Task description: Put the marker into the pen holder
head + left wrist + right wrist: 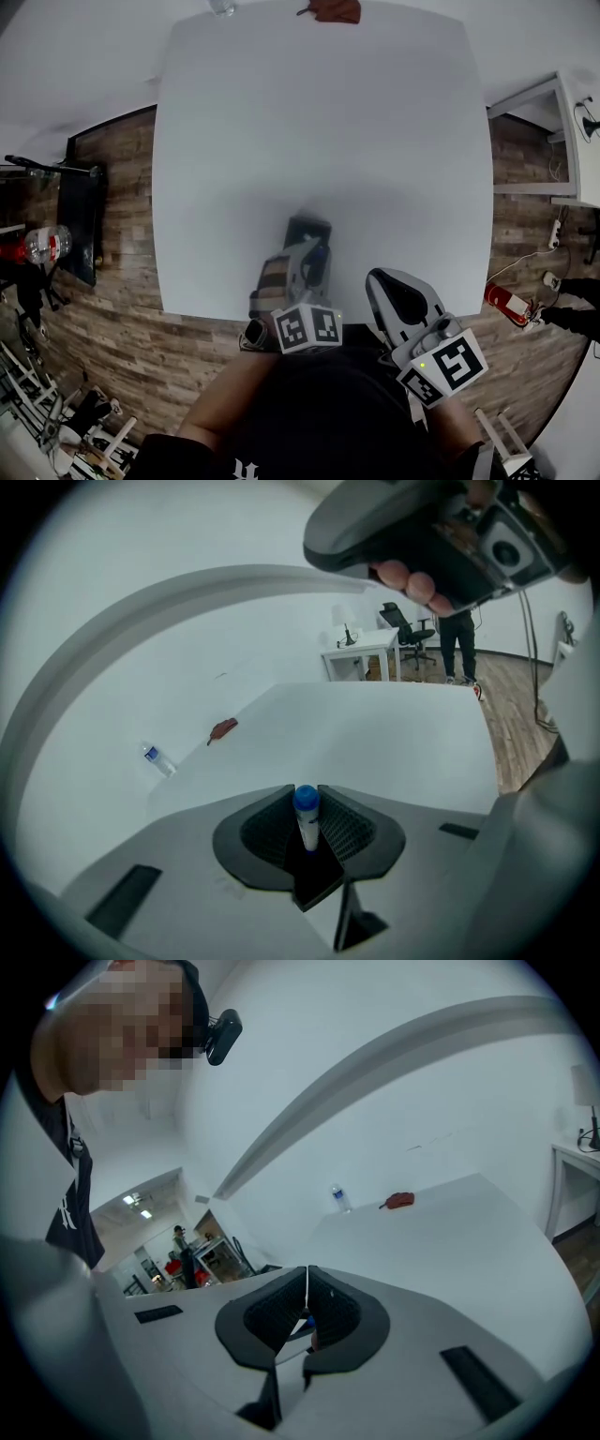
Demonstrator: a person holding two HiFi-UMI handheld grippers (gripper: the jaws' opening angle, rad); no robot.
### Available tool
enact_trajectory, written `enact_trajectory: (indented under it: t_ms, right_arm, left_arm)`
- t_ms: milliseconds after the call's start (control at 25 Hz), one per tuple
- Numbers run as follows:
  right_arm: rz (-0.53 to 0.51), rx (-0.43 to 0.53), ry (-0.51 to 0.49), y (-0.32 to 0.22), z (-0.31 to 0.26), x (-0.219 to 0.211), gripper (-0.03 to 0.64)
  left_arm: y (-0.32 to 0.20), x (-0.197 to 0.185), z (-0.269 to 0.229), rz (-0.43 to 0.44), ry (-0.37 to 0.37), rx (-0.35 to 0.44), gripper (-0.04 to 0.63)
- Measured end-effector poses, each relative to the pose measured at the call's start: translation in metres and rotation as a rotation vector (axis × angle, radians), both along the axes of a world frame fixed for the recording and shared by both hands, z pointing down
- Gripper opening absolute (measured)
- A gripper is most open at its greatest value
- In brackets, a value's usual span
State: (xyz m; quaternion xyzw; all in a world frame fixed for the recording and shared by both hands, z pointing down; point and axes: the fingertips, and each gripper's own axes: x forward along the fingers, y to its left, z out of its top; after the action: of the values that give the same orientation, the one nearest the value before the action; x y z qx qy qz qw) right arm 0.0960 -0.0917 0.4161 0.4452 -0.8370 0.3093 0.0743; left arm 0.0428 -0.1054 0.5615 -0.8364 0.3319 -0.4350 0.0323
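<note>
Marker [307,829] with a white plastic barrel and a round blue cap stands upright, the cap pointing to 12 o'clock. The left gripper [305,799] is clamped on its lower barrel with ribbed black pads. In the head view this gripper is at 6 o'clock of the white table [319,122]. At 5 o'clock, the right gripper [307,1283] has its jaws together and empty.

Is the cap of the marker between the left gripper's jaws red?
No, the marker held in the left gripper has a blue cap.

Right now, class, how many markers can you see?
1: a blue-capped marker, held upright in the left tool. Others may be hidden from view.
</note>
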Motion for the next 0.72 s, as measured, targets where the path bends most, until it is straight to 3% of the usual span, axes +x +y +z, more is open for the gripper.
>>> enact_trajectory:
  t_ms: [720]
  right_arm:
    - [0.023, -0.031, -0.008, -0.006, 0.012, 0.024, 0.017]
  left_arm:
    - [-0.001, 0.005, 0.036, -0.034, -0.07, -0.067, 0.078]
